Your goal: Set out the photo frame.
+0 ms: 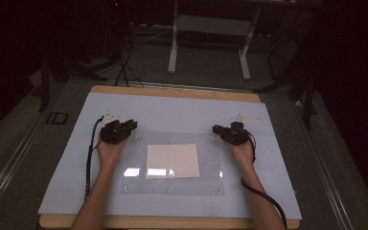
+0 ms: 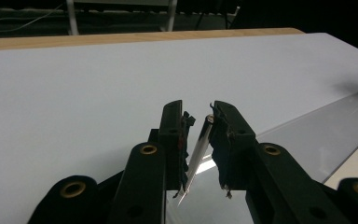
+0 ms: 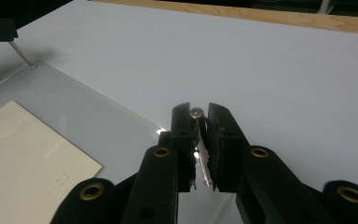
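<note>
A clear plastic plate (image 1: 172, 184) lies on a pale blue mat (image 1: 172, 108), with a white paper sheet (image 1: 172, 160) under its middle. My left gripper (image 1: 133, 125) is at the plate's far left corner. In the left gripper view a thin metal pin (image 2: 200, 144) leans across the gap between the jaws of the left gripper (image 2: 198, 109), touching both pads. At the far right corner, my right gripper (image 1: 215, 129) is shut on a round-headed metal pin (image 3: 196, 112) that runs down between the right gripper's (image 3: 199, 109) narrow jaws. The left pin (image 3: 23, 57) reaches the plate corner.
The mat covers a wooden table (image 1: 172, 92). Small white items lie on the mat behind each gripper, one at the left (image 1: 112, 116) and one at the right (image 1: 245, 118). Black cables (image 1: 90, 163) trail back along both forearms. A dark floor and a white frame (image 1: 211, 28) lie beyond.
</note>
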The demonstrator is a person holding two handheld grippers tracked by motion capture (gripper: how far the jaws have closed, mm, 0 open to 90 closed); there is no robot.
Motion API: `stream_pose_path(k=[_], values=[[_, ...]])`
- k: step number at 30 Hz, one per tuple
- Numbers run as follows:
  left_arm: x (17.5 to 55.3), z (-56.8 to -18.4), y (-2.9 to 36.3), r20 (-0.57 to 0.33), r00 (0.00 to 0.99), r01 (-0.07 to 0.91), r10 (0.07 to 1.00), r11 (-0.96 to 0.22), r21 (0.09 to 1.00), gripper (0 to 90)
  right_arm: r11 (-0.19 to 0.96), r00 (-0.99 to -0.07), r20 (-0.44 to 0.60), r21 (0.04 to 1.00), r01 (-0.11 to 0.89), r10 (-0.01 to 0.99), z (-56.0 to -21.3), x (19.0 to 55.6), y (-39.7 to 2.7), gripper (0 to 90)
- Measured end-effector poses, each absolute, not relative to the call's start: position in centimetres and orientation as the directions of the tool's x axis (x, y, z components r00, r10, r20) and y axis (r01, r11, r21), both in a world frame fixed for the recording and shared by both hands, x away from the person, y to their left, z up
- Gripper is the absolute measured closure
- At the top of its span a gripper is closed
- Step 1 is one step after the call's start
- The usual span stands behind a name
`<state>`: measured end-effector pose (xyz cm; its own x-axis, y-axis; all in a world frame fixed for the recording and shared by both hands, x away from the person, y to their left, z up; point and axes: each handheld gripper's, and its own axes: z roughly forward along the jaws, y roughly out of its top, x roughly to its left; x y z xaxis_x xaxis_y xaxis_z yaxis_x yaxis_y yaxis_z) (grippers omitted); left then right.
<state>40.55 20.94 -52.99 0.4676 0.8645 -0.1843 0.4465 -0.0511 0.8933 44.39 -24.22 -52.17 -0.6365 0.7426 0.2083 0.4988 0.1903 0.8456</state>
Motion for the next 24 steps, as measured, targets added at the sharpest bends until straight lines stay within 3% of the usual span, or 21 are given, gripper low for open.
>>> stream_pose_path(k=[5, 10, 24], values=[[40.98, -53.19, 20.71, -0.176, 0.476, 0.450, 0.862, -0.067, 0.891, 74.6, 0.189, -0.635, 0.210, 0.844, 0.501, 0.743, -52.18, 44.39, -24.22, 81.5], [41.25, -53.21, 20.84, -0.200, 0.507, 0.457, 0.838, -0.065, 0.887, 81.9, 0.180, -0.630, 0.221, 0.842, 0.508, 0.744, -52.22, 44.39, -24.24, 81.3], [41.17, -53.37, 20.99, -0.215, 0.508, 0.458, 0.834, -0.050, 0.888, 82.2, 0.182, -0.616, 0.248, 0.816, 0.549, 0.747, -51.96, 44.75, -24.22, 81.1]])
